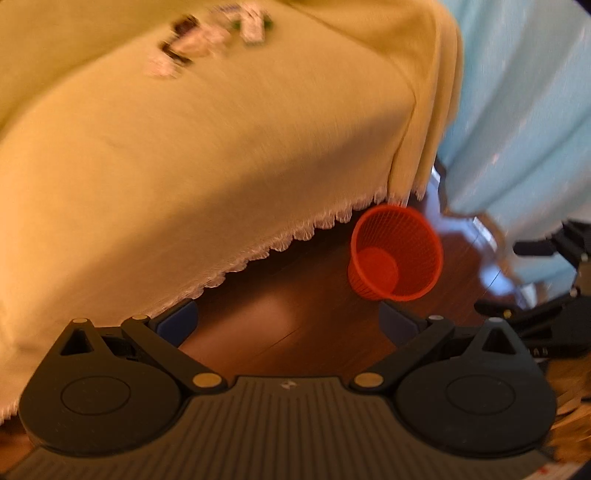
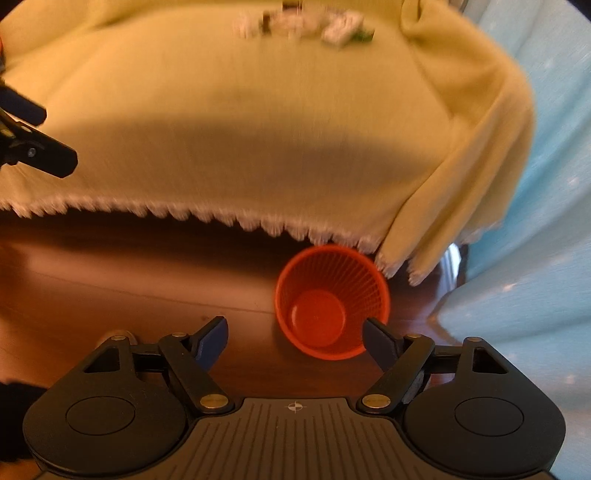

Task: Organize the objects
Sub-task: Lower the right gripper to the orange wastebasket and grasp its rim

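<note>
Basket: my orange mesh basket stands upright on the wooden floor, just under the scalloped edge of the yellow cloth.
Clutter: blurred small items lie far back on the cloth.
Right gripper: gaping wide, empty, basket just ahead, slightly right; nearer.
Left gripper: spread wide, empty, basket ahead-right.
Writing: none legible.

Cloth-draped table bearing blurred small items, wooden floor under orange basket
</note>
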Available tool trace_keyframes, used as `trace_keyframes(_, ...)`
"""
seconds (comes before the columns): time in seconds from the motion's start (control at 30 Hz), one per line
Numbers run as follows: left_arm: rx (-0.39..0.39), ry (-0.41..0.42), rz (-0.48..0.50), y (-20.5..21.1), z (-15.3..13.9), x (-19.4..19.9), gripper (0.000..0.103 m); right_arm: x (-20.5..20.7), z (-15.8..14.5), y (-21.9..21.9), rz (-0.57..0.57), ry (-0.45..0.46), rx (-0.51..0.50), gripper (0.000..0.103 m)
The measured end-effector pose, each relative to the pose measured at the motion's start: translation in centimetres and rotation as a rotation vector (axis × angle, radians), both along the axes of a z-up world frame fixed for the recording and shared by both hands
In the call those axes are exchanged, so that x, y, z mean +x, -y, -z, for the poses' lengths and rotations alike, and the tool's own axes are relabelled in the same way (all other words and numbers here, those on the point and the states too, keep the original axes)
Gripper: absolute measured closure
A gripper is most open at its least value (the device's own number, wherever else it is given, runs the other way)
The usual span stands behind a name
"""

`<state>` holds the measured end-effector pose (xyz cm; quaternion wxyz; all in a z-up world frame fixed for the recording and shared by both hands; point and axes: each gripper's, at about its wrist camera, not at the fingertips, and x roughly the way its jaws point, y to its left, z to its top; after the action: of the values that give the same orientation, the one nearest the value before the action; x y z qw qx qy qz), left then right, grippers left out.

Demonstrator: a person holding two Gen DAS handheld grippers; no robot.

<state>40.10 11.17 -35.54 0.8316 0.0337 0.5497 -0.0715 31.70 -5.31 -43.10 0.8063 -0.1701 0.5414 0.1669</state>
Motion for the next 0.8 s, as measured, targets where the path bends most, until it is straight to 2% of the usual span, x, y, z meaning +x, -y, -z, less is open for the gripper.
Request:
trace_keyframes(0.13,-0.005,-0.019,0.054,0.5,8.0,1.8,0.001,2.1,8.9,0.2,-0.067,-0.029,-0.027,0.035)
trace_keyframes(0.23,-0.007,-0.031,0.067,0.6,13.2,2.8,0.001,3.1,15.5,0.2,-0.127,-0.047,-0.049,0.045)
trace_keyframes(0.3,-0.013,-0.036,0.060,0.4,16.1,3.6,0.001,3.6,19.3,0.3,-0.157,-0.070,-0.067,0.055)
trace_keyframes(0.4,-0.029,-0.038,0.032,-0.4,19.1,4.2,0.001,4.3,23.9,0.3,-0.200,-0.096,-0.076,0.061)
trace_keyframes(0.57,-0.041,-0.037,0.006,-1.3,22.0,4.9,0.001,4.9,28.3,-0.1,-0.265,-0.110,-0.093,0.069)
trace_keyframes(0.8,-0.050,-0.039,0.005,-1.1,22.9,4.8,0.001,5.6,30.4,0.1,-0.336,-0.113,-0.142,0.082)
